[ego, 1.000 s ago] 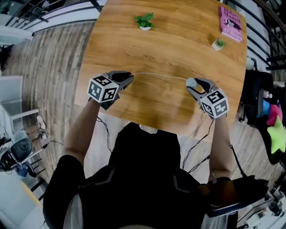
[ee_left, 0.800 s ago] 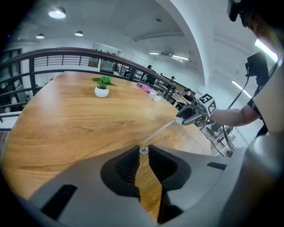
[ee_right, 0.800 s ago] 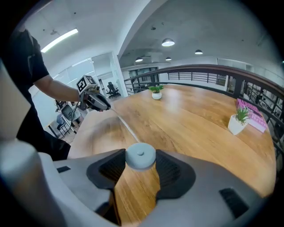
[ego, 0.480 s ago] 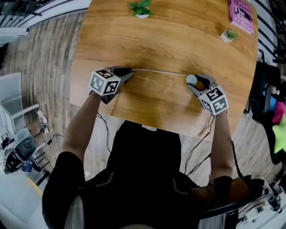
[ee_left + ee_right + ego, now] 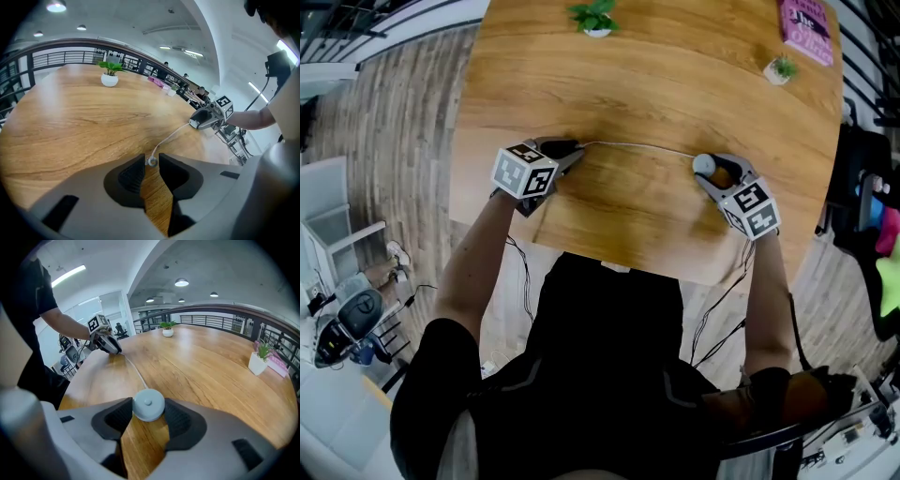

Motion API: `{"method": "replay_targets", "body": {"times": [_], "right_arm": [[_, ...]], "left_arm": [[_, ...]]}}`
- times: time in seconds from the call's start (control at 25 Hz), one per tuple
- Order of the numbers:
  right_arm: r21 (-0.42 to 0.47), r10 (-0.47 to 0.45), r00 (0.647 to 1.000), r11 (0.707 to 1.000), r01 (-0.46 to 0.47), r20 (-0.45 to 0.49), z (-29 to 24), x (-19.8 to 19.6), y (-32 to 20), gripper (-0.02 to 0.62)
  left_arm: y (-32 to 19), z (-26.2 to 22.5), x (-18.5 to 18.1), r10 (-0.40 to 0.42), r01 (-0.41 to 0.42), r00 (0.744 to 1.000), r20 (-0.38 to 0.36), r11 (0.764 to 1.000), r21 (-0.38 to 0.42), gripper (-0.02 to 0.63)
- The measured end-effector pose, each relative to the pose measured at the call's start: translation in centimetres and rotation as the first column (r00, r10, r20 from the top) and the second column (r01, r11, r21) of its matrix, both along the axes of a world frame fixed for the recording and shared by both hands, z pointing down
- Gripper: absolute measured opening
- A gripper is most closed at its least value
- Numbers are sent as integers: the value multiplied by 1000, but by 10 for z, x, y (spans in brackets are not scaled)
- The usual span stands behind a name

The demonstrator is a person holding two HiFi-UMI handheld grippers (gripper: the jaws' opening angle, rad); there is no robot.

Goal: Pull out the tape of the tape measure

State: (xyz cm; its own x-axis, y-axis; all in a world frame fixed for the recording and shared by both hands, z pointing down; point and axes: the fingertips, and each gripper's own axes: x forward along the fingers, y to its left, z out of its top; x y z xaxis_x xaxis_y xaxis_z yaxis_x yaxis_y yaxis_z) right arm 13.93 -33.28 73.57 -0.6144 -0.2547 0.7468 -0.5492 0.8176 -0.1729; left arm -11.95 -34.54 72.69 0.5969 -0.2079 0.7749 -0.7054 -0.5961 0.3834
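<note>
A round pale grey tape measure [image 5: 148,405] sits between the pads of my right gripper [image 5: 148,408], which is shut on it above the wooden table [image 5: 675,234]. Its thin white tape [image 5: 637,148] runs leftward across the table to my left gripper [image 5: 577,150]. In the left gripper view the tape's end ring [image 5: 152,162] lies between the tips of the left gripper [image 5: 151,161]. Those jaws are opening, with a small gap at the ring's right side. The tape [image 5: 171,137] curves slightly on its way to the right gripper [image 5: 204,121].
A potted plant [image 5: 596,17] stands at the table's far edge. A smaller plant [image 5: 781,68] and a pink book [image 5: 811,23] are at the far right. A chair with colourful things [image 5: 872,234] stands right of the table.
The head view has shifted a little over the table. Both grippers stay about the same distance apart, with the tape stretched between them.
</note>
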Motion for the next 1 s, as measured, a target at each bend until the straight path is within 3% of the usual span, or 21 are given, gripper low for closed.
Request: {"method": "replay_targets", "body": {"times": [0.12, 0.24, 0.4, 0.56, 0.8, 1.0], "right_arm": [[-2, 1, 1000, 1000, -1, -18, 1, 0, 1, 229], [-10, 6, 999, 1000, -6, -32, 0, -2, 1, 272], [4, 47, 998, 999, -47, -29, -22, -2, -5, 281], [31, 91, 996, 995, -91, 17, -64, -8, -3, 275], [63, 189, 962, 977, -205, 198, -152, -25, -4, 259], [181, 229, 938, 943, -280, 262, -226, -29, -2, 225]], "left_arm": [[1, -3, 4, 1, -1, 1000, -23, 1000, 4, 162], [1, -8, 6, 14, -13, 1000, -22, 999, 44, 207], [-5, -29, -2, -7, 8, 1000, -11, 993, 117, 216], [-3, -75, -8, -30, 40, 998, -51, 977, 211, 216], [-6, -166, -1, -73, 155, 969, -237, 924, 350, 216], [-4, -243, 5, -84, 242, 941, -329, 845, 477, 216]]}}
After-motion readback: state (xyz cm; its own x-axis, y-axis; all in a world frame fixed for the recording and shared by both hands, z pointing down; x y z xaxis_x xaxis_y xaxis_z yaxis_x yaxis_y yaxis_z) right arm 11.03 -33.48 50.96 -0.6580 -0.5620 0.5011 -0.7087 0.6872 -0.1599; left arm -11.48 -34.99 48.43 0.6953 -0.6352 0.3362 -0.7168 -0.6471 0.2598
